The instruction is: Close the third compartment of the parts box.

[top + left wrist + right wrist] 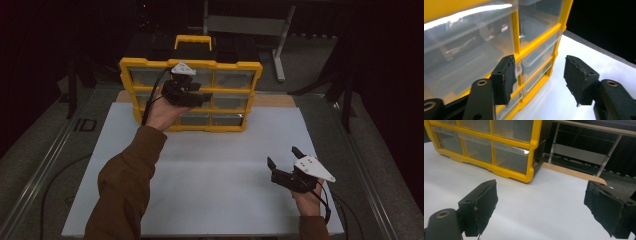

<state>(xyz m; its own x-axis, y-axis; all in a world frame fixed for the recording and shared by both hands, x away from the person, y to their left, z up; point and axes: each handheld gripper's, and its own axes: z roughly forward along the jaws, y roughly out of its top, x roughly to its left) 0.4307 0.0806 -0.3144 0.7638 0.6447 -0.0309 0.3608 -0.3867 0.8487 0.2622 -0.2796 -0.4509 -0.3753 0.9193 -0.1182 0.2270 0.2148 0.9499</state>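
Left gripper (192,95) held at organizer (150,65) drawers, jaws apart, nothing clamped. Right gripper (282,157) held over table (215,170), jaws wide apart.

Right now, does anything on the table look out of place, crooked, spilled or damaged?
Nothing stands out. The yellow drawer cabinet stands upright and square on the white table, its clear drawers pushed in. The left claw is open just in front of the drawers, and the right claw is open over bare table.
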